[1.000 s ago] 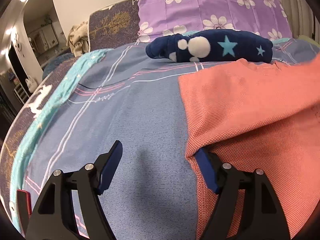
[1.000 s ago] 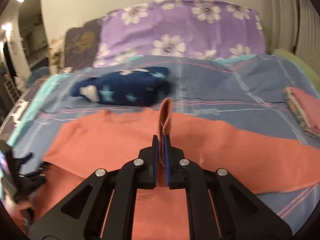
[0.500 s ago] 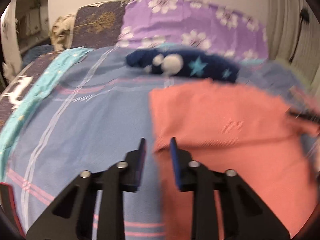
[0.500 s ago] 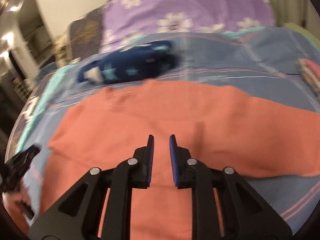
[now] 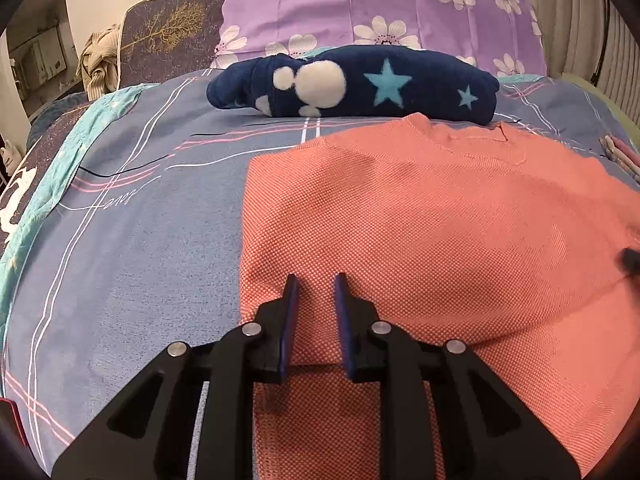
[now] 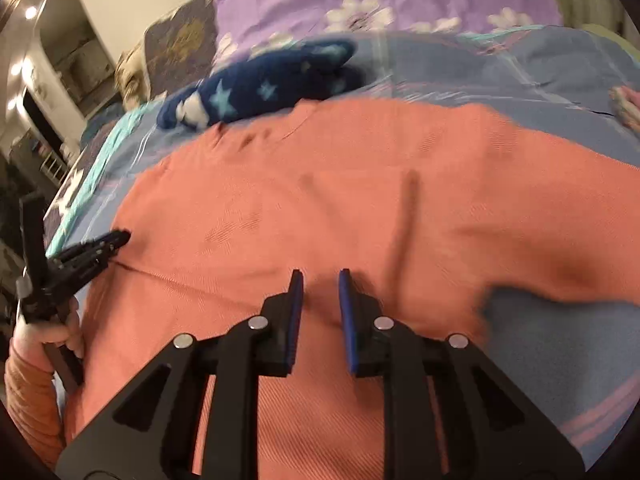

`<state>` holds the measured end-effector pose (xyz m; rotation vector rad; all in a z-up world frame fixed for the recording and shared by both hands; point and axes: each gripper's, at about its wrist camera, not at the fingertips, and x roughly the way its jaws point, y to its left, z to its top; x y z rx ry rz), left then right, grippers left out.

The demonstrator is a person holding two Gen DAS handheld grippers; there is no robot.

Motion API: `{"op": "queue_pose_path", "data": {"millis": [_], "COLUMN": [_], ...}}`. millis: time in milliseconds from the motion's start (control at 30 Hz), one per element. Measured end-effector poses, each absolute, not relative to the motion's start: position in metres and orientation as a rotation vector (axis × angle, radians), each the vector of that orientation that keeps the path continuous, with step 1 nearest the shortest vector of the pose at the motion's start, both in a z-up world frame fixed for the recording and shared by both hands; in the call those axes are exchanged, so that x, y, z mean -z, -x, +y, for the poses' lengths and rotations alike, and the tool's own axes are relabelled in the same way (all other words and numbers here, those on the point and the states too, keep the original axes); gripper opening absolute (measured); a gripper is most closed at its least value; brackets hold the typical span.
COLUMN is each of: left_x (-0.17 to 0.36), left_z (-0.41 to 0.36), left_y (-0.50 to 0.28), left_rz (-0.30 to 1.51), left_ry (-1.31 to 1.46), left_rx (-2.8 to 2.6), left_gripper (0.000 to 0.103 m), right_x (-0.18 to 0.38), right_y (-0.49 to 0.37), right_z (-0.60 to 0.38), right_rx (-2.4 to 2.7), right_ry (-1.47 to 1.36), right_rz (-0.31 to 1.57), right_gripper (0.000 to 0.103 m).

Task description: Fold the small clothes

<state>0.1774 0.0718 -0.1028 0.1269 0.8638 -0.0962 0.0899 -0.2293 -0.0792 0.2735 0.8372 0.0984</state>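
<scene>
A coral shirt [image 5: 440, 220] lies spread on the plaid bedsheet [image 5: 140, 220], ready for folding, as the left gripper [image 5: 316, 292] hovers slightly parted and empty while the right gripper's [image 6: 320, 288] empty jaws are opening.

Home bedroom: bed with plaid sheet [image 5: 140, 216], floral pillow [image 5: 360, 4].

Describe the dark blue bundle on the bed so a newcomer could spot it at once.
Start at the purple flowered pillow at the head of the bed. Directly in front of it, on the blue checked bedspread, lies the navy fleece bundle, just beyond the spread-out coral garment. It alone is dark, plush and printed with white blobs and light blue stars.
</scene>
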Motion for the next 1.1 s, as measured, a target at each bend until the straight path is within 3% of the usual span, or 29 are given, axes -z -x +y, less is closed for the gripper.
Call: {"op": "queue_pose_path", "data": {"millis": [67,300,400,467,500,600,633,700,733,900,1100], "left_x": [0.103,0.093,0.094,0.094,0.094,0.093,0.093,0.093,0.093,0.093,0.093], "left_z": [0.075,0.084,0.081,0.080,0.079,0.079,0.081,0.082,0.083,0.083,0.083], "left_y": [-0.178,-0.170,-0.171,-0.171,-0.171,-0.171,-0.170,-0.171,-0.171,-0.171,-0.171], "left_rz": [0.866,0.859,0.861,0.861,0.860,0.857,0.857,0.858,0.858,0.858,0.858], "left_ry": [-0.097,-0.045,-0.058,-0.071,-0.077,-0.075,-0.068,-0.058,-0.052,-0.049,-0.045], "left_rx": [0.110,0.136,0.133,0.128,0.126,0.126,0.129,0.135,0.138,0.140,0.142], "left_gripper": [0.021,0.023,0.024,0.025,0.025,0.025,0.025,0.025,0.025,0.025,0.026], "right_x": [0.063,0.082,0.100,0.114,0.117,0.117,0.114,0.106,0.102,0.059,0.001], "right_y": [-0.063,0.050,0.081,0.082,0.078,0.064,0.059,0.049,0.043,0.004,-0.089], "right_z": [-0.277,-0.464,-0.497,-0.512,-0.516,-0.518,-0.518,-0.516,-0.515,-0.469,-0.333], "right_rx": [0.014,0.434,0.434,0.324,0.296,0.322,0.344,0.421,0.436,0.310,-0.010], "right_ry": [-0.350,-0.856,-1.013,-1.122,-1.141,-1.120,-1.112,-1.088,-1.083,-1.000,-0.716], "right_rz": [0.752,0.608,0.522,0.467,0.447,0.430,0.432,0.444,0.450,0.397,0.443], "right_gripper": [0.033,0.041,0.041,0.057,0.060,0.060,0.059,0.035,0.006,0.006,0.006]}}
